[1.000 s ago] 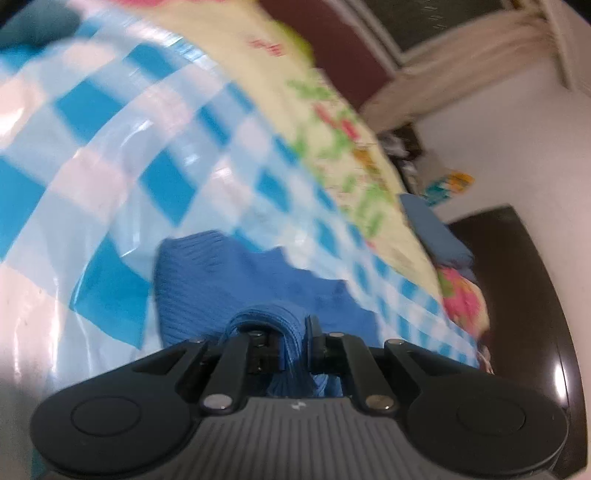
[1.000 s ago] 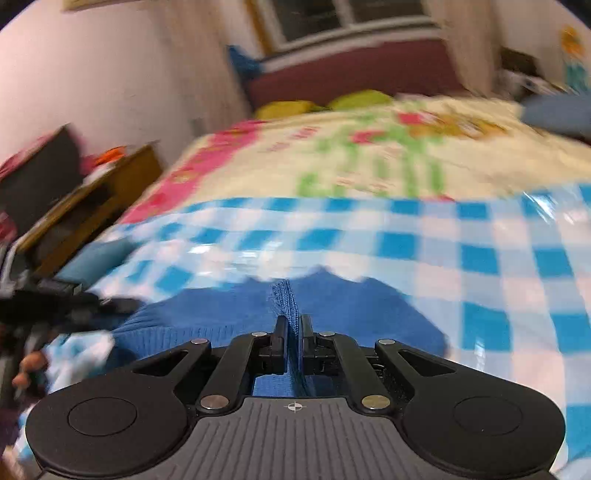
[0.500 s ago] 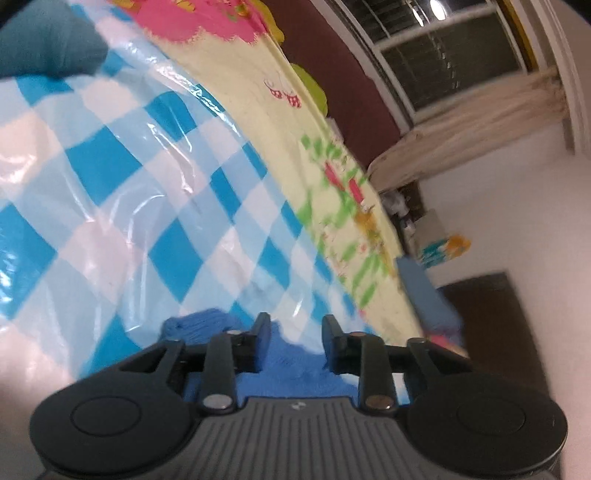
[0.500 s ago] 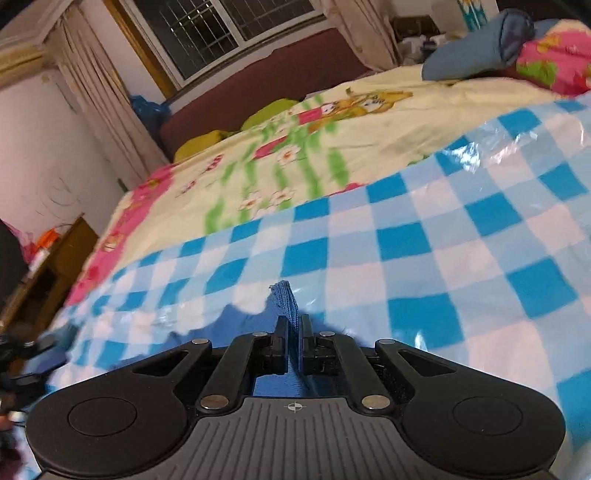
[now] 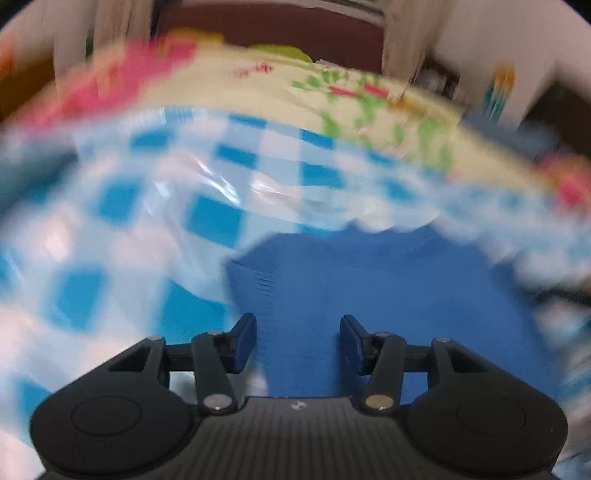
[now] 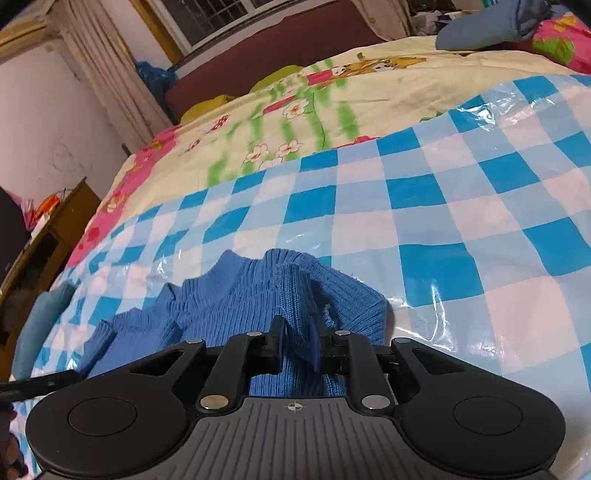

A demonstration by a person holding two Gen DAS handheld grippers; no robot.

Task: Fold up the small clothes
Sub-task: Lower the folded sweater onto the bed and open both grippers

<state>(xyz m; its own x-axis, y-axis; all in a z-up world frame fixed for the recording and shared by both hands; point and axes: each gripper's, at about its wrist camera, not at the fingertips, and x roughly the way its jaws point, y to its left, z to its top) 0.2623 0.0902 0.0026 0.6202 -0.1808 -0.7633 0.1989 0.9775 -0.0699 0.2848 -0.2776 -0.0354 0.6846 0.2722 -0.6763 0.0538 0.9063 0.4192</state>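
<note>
A small blue ribbed knit garment [image 6: 236,306] lies bunched on a blue-and-white checked plastic sheet [image 6: 443,229] spread over the bed. My right gripper [image 6: 297,339] has its jaws slightly apart, with a fold of the knit still standing between them. My left gripper [image 5: 298,341] is open wide and empty, hovering just above the flat blue garment [image 5: 369,280]; that view is blurred by motion.
A cream floral bedsheet [image 6: 332,96] covers the bed beyond the checked sheet. A dark red headboard [image 6: 280,48] and curtains stand behind. A wooden cabinet [image 6: 48,236] is at the left, and a grey-blue pillow [image 6: 484,29] at the far right.
My left gripper let go of the knit, opened wide and swung round over the garment. My right gripper's jaws loosened from tightly shut to slightly apart, and the garment dropped onto the sheet.
</note>
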